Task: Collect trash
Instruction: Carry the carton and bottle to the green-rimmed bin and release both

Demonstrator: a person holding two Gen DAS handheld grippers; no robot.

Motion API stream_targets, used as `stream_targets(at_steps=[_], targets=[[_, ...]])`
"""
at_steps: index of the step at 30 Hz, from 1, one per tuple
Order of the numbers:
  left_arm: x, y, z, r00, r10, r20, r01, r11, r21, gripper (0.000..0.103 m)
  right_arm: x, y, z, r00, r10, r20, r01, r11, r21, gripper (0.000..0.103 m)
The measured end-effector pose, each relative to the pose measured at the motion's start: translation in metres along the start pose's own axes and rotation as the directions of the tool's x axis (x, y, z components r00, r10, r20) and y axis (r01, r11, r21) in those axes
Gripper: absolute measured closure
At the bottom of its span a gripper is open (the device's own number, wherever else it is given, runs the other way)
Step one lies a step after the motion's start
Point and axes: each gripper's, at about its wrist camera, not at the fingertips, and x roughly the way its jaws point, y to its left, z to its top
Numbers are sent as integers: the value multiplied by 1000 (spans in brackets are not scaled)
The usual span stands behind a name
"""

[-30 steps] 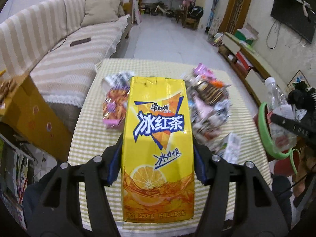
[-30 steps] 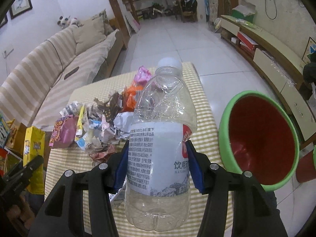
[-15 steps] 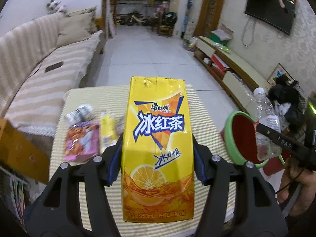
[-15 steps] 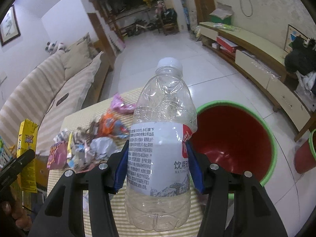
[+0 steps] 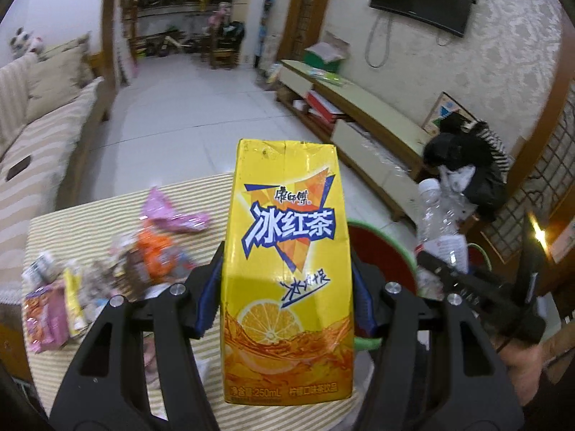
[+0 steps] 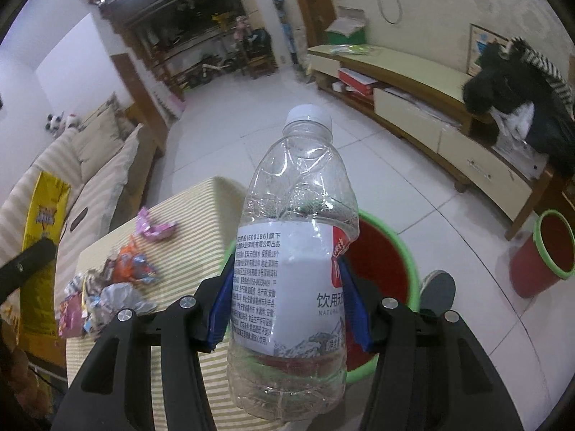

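Left wrist view: the left gripper [image 5: 285, 300] grips a yellow iced-tea carton [image 5: 285, 269] upright, its blue pads [image 5: 210, 298] pressed against the carton's two sides, so the fingers are clenched on it above the near edge of a table with a yellow-striped cloth [image 5: 82, 222]. A heap of snack wrappers [image 5: 143, 258] lies on the cloth to the left of the carton, with a pink wrapper [image 5: 172, 215] at its far end and a purple-and-orange packet [image 5: 43, 312] at its near end. Just right of the carton, past the table's edge, part of a red bin with a green rim [image 5: 381, 251] stands on the white tiled floor. Further right the right gripper [image 5: 442, 269] shows from the side, carrying a clear plastic water bottle [image 5: 440, 222] over the bin's far side, with a hand [image 5: 524, 362] behind it. Right wrist view: the same gripper [image 6: 289, 305] is clamped on the water bottle [image 6: 291, 251], blue pads [image 6: 219, 305] against the white label, cap pointing away. The bottle looks empty and slightly crumpled, and it hangs in front of the red bin [image 6: 384, 262], which sits on the floor beside the table [image 6: 201, 208]. The wrappers [image 6: 115, 283] lie on the cloth to the left, and the carton [image 6: 43, 244] shows at the left edge. A smaller red bucket [image 6: 542, 255] stands on the floor near a low TV cabinet [image 6: 413, 107] at the right.
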Motion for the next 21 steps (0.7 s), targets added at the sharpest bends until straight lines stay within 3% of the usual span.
stream_targets(at_steps=[6,13,21], targets=[[35,-35,23,998,-61,-23,61,998,21,45,13,-19,2,1000,10,-10,-10,1000,25,50],[69,-65,25,992,-105,-74,109,993,42,45,34,-31,0,999,14,-36,-12,999,47,50],[101,-68,18,983,-118,-142,123,992,32,45,57,-40,-10,997,7,-82,-2,998,62,50]])
